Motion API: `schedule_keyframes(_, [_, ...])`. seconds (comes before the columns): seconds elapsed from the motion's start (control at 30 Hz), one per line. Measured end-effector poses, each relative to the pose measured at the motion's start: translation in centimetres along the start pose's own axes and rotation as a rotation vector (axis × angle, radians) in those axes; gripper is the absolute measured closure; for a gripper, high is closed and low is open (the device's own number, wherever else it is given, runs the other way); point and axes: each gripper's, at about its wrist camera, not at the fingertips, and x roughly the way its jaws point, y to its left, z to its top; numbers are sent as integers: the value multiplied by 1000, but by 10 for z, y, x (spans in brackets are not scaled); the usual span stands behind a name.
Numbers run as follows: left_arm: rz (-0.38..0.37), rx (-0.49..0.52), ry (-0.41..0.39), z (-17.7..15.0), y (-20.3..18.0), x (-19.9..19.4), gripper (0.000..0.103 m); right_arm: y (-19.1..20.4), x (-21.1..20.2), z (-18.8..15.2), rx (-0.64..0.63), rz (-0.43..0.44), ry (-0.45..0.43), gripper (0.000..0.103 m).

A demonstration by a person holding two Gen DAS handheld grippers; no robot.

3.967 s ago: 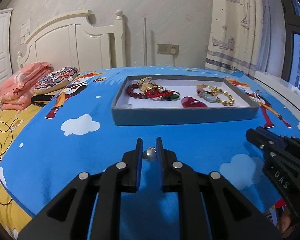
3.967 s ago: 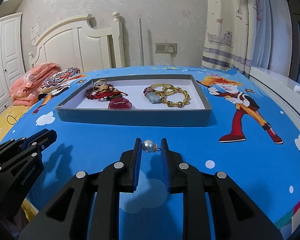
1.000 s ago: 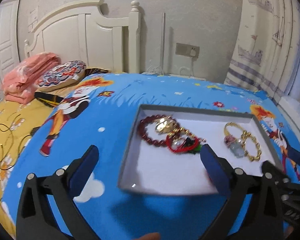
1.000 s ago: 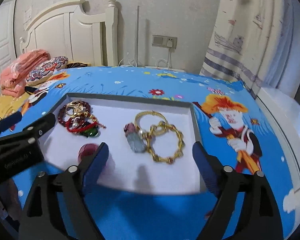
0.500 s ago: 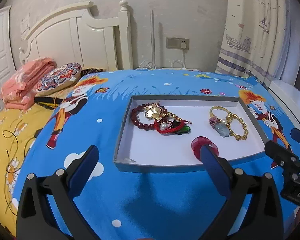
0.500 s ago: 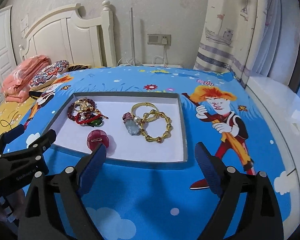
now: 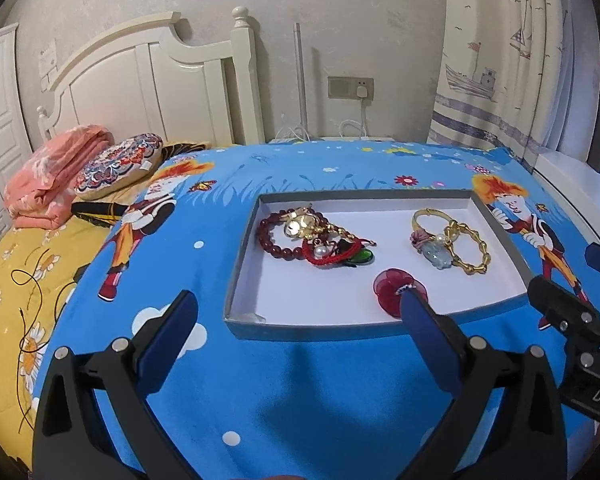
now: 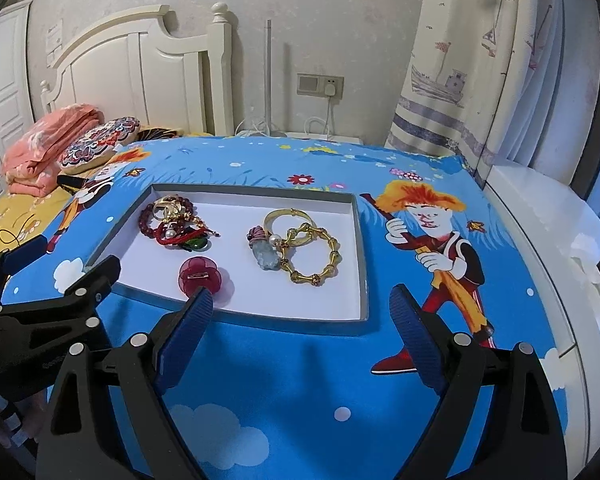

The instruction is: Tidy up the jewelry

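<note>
A grey tray with a white floor (image 7: 236,280) (image 8: 362,248) lies on the blue cartoon cloth. On its left lie a dark red bead bracelet (image 7: 270,242) (image 8: 145,224), a red cord piece with a pearl (image 7: 320,254) and a green stone (image 8: 196,244). On its right lie gold bangles (image 7: 474,250) (image 8: 314,260) with a pale blue pendant (image 8: 265,256). A red round clip (image 7: 390,289) (image 8: 198,275) lies at the front. My left gripper (image 7: 296,320) and right gripper (image 8: 302,312) are both open and empty, held before the tray's near wall.
A white headboard (image 7: 140,92), pink folded blanket (image 7: 48,172) and patterned round cushion (image 7: 118,166) stand at the far left. A yellow flowered sheet (image 7: 8,280) lies left of the blue cloth. A curtain (image 8: 472,60) and white sill (image 8: 540,216) are on the right.
Four seconds ago each gripper was shut on a pearl bead; the pearls now lie in the tray. Both grippers have opened and drawn back from over the tray to its near side.
</note>
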Motion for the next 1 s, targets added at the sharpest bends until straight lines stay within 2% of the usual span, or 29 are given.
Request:
schedule_keyframes(0.3, [-43, -43, 0, -2, 8, 0, 5, 0, -5, -1, 1, 1, -6, 19])
schedule_keyframes(1.0, [-40, -46, 2, -4, 10, 0, 5, 8, -7, -4, -7, 20, -10, 19])
